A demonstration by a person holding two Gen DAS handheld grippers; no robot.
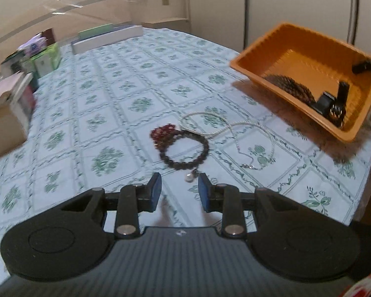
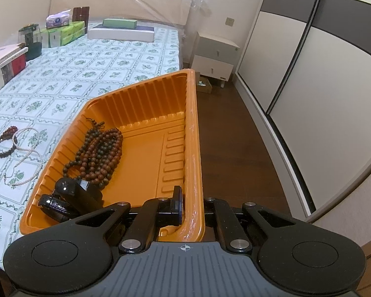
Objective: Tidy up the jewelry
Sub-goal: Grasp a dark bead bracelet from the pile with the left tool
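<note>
Left tongs: released; blue pads seen apart, nothing between them; held low over the bed, just short of the dark bracelet.
Right tongs: clenched on the side rim of the orange tray; one finger seen inside the wall, the other hidden behind the rim.
Orange tray: held tilted at the bed's edge, partly out over the wooden floor.
Tray contents: a heap of brown wooden beads; a black strap or watch, its exact kind not made out.
Dark bracelet: laid flat on the bedspread; a pale pearl-like charm noted at its near end.
Red bracelet: bunched, touching the dark bracelet on its far side.
Pearl necklace: strung out loosely between the bracelets and the tray; clasp end nearest the left tongs.
Writing: none legible; print on the tissue pack and green packs at the bed's head is too small to be read.
Hard to make out: boxes at the left edge in the left wrist view are blurred and cut off; clear plastic film over the headboard.
</note>
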